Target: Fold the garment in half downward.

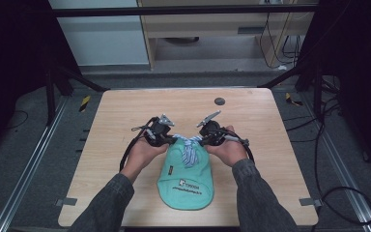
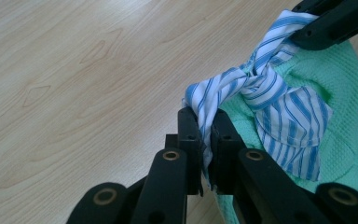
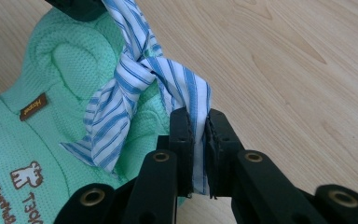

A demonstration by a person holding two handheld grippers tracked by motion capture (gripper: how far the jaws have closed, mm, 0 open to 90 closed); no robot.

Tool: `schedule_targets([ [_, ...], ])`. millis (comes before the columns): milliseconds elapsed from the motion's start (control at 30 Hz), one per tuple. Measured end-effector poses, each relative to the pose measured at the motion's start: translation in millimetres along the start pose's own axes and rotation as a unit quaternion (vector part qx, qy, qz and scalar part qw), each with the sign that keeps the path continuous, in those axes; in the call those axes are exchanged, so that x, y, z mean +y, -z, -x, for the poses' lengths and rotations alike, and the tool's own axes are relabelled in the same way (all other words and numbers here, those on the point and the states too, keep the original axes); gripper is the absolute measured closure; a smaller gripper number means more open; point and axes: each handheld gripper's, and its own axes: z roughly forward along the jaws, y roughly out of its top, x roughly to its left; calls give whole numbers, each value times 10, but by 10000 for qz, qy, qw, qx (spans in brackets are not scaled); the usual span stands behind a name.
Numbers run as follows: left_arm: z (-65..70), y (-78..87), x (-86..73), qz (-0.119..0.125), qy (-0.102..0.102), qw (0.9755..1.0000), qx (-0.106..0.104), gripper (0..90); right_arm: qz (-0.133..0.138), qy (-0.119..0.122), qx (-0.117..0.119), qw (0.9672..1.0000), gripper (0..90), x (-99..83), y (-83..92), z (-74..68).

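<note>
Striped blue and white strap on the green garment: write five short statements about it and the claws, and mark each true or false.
1. The left claw is shut on one end of the striped strap. True.
2. The right claw hangs open above the table. False: it is shut on the strap's other end.
3. The strap is knotted between the two claws. True.
4. The green garment is folded into a square. False: it lies spread out on the wooden table, printed side up.
5. A brown label sits on the garment. True.
</note>
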Motion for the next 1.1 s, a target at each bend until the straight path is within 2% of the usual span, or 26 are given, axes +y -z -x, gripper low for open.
schedule_targets([
  [533, -40, 50, 13, -101, -157, 9997, -177, 852, -141, 348, 33, 9993, 824, 74, 64, 2],
  [767, -63, 84, 53, -261, -285, 9990, -231, 850, -192, 423, 6, 9989, 824, 125, 89, -2],
  [1100, -133, 180, 125, -257, -332, 9990, -137, 850, -100, 452, -34, 9989, 823, 229, 118, -5],
])
